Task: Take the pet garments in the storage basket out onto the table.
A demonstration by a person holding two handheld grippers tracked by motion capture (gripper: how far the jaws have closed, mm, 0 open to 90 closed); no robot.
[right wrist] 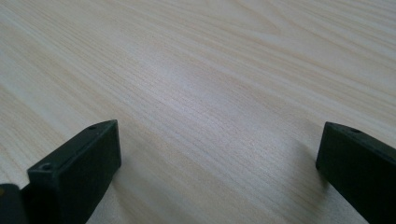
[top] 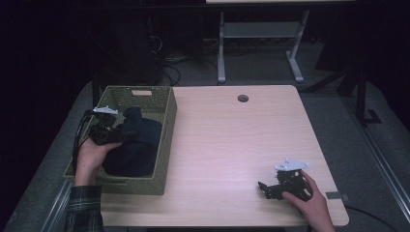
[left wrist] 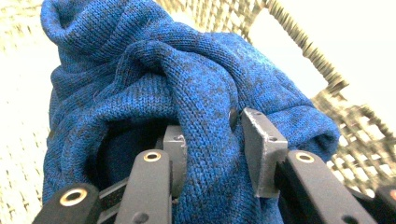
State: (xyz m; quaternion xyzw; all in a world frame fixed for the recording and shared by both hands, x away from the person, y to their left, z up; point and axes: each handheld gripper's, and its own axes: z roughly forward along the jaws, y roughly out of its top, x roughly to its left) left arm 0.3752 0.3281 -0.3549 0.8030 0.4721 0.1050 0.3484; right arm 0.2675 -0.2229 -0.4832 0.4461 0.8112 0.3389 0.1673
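The left gripper (left wrist: 212,140) pinches a fold of the blue knit sweater (left wrist: 187,93) inside the woven basket (top: 167,140) at the table's (top: 232,145) left edge. The right gripper (top: 268,189), jaws spread, rests on bare wood near the front right corner.

High view dim, surroundings near black, pale wooden worktop (top: 232,145) lit from above, woven basket (left wrist: 327,79) overexposed, near jaws soft-focused

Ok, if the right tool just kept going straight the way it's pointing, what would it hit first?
Probably nothing soon: the right tool, jaws open, points left across bare table. The wicker basket lies that way, though depth is unclear.
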